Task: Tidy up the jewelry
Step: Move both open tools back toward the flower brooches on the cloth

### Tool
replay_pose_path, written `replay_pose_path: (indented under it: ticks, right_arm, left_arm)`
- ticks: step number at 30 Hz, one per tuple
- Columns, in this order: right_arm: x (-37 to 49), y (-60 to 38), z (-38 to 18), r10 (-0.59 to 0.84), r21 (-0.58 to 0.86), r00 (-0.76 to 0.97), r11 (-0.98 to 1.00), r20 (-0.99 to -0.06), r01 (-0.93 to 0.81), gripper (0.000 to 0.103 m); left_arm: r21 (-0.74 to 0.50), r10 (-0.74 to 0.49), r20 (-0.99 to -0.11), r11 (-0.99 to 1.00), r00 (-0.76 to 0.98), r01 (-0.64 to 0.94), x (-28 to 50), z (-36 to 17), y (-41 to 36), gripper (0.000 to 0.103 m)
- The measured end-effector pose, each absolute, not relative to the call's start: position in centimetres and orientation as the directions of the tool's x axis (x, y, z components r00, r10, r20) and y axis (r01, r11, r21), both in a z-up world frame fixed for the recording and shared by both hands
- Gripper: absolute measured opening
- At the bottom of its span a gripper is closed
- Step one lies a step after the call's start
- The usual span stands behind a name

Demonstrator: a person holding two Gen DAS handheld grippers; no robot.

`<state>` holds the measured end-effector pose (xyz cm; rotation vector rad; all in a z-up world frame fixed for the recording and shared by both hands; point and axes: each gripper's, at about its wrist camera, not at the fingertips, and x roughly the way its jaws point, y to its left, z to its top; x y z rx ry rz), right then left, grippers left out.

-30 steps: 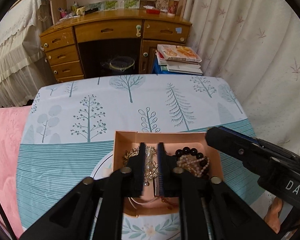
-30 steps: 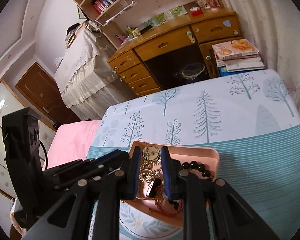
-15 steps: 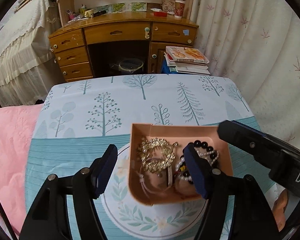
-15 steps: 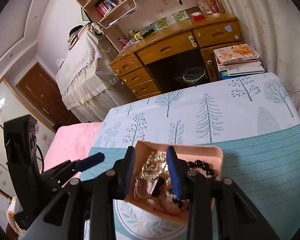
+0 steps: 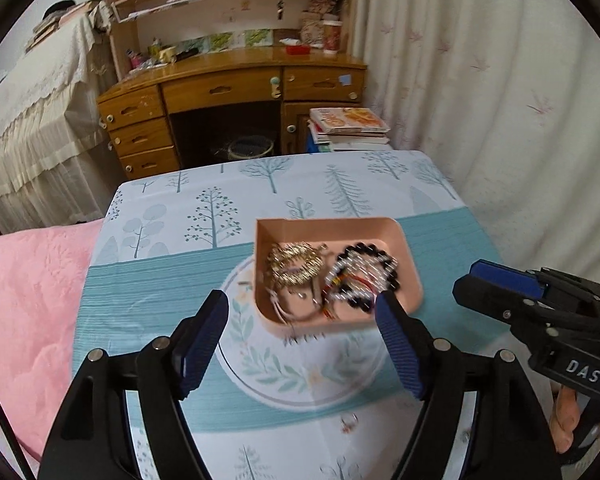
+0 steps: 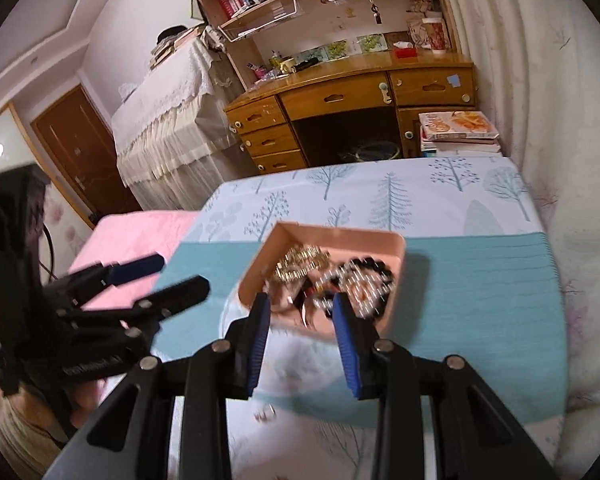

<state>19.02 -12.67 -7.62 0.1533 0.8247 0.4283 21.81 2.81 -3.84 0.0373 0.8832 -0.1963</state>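
Jewellery sits heaped in one shallow pink plastic tray point(image 5: 404, 256) with rounded corners, which rests on the bench point(image 5: 156, 280) draped in a tree-printed white and teal cloth. The tray overlaps the far edge of one round leaf-patterned white placemat point(image 5: 300, 376). Inside it, one tangled gold chain piece point(image 5: 296, 266) lies on the left and one black bead bracelet point(image 5: 370, 248) mixed with a pearl strand on the right; thin cords trail toward the near wall, and motion blur hides finer detail. One small ring point(image 5: 349, 424) lies alone on the cloth near the bench's front edge, well apart from the tray.

Open cloth stretches behind the tray to the far edge, and to the left up to the pink quilted bed cover point(image 5: 24, 304). To the right the bench ends close to the white curtain point(image 5: 500, 100).

Left gripper point(image 5: 302, 316) hangs just short of the tray's near wall, its jaws spread wide and holding nothing. Right gripper point(image 6: 302, 316) hovers at the near rim, jaws parted and empty, blue pads either side of the jewellery heap. Beyond the bench stands one wooden desk point(image 5: 228, 92) with one stack of books point(image 5: 348, 128) beside it.
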Motion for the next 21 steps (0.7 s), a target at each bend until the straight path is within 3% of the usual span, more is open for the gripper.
replay_pose_path:
  ticks: [12,21]
  right_arm:
    - [10.0,-15.0,-8.5,0.337,0.152,0.632,0.932,-0.698,-0.328,0.033]
    - [6.0,-16.4,-11.8,0.277,0.056,0.651,0.939,-0.707,-0.339,0.033]
  left_arm:
    - [-0.022,-0.238,-0.748,0.942,0.62,0.335,13.9,-4.0,-0.7,0.078]
    - [0.01,-0.28,-0.775,0.891,0.566,0.454,10.0,-8.9,-2.8,0.079]
